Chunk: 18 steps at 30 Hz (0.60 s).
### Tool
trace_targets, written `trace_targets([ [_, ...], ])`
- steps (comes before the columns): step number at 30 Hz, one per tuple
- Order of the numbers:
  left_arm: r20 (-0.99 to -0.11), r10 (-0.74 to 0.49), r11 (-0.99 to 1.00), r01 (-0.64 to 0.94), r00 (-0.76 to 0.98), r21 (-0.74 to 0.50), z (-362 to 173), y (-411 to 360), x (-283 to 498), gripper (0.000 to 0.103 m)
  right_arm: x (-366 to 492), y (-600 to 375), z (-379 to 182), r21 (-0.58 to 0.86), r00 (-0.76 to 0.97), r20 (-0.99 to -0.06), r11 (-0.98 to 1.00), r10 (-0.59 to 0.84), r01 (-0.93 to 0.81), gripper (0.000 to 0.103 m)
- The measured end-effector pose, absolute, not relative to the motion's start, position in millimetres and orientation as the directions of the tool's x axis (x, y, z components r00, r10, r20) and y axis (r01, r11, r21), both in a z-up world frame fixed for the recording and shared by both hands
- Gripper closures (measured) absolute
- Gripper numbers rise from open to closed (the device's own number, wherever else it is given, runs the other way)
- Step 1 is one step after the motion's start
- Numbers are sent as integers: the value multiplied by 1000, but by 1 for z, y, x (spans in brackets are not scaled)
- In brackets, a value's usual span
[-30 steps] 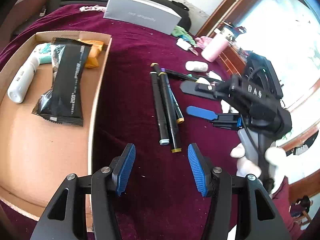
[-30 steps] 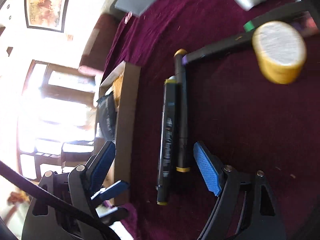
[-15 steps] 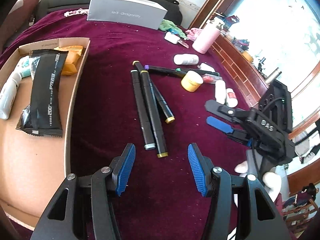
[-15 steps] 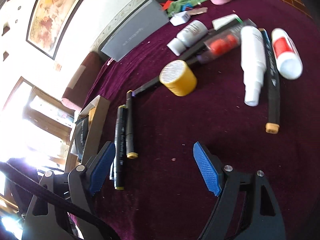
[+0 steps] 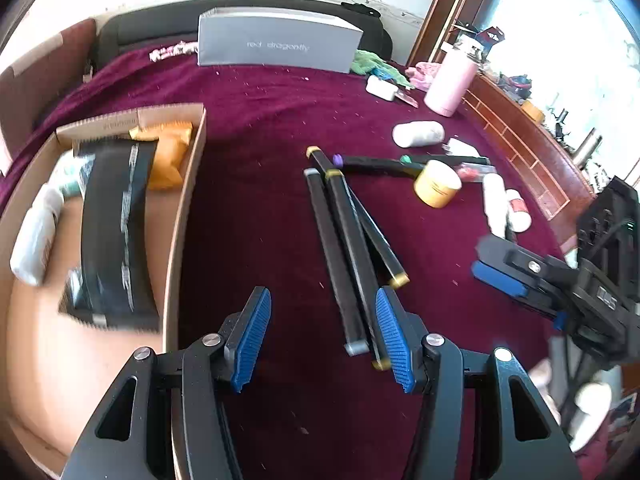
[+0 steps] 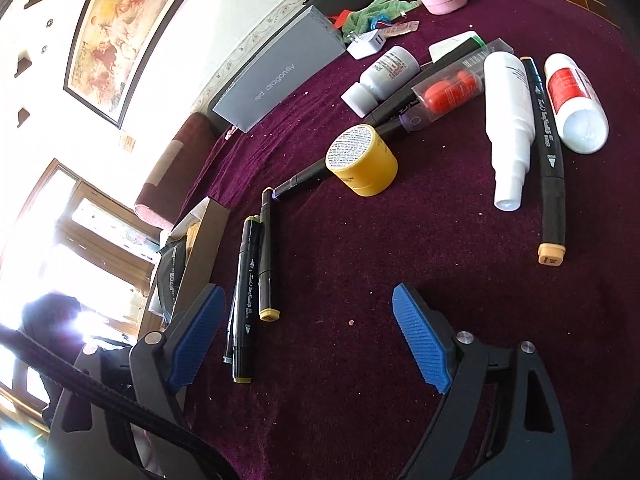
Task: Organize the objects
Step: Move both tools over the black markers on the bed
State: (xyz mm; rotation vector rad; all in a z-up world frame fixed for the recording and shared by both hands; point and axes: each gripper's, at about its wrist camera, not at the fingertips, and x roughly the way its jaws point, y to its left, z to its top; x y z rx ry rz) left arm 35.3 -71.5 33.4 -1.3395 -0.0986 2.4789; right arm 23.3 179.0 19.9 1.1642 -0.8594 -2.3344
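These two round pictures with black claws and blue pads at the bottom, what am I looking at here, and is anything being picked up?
Each picture comes from a fisheye camera fixed on a hand-held gripper, looking forward along its two fingers. A person carries one gripper in each hand; there is no robot arm.

The left gripper looks down on a dark red cloth. Beside it stands a cardboard tray that holds a black packet, an orange packet and a white bottle. A bundle of black markers lies ahead of it. At the right edge you see the other gripper from the side.

The right gripper faces a yellow jar, white bottles, another marker and a grey box.

Nothing is held. Both sets of jaws stand open with only cloth between them; the right ones have just been opening wider.
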Motion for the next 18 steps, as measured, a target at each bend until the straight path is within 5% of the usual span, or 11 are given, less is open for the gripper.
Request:
trace_targets([
  [16, -839, 177, -978, -188, -515, -91, 20, -65, -4, 55, 21, 178, 19, 680, -578, -568, -730, -586, 71, 16],
  [18, -847, 95, -985, -171, -524, -5, 19, -61, -6, 55, 21, 178, 19, 681, -577, -568, -729, -587, 71, 16],
])
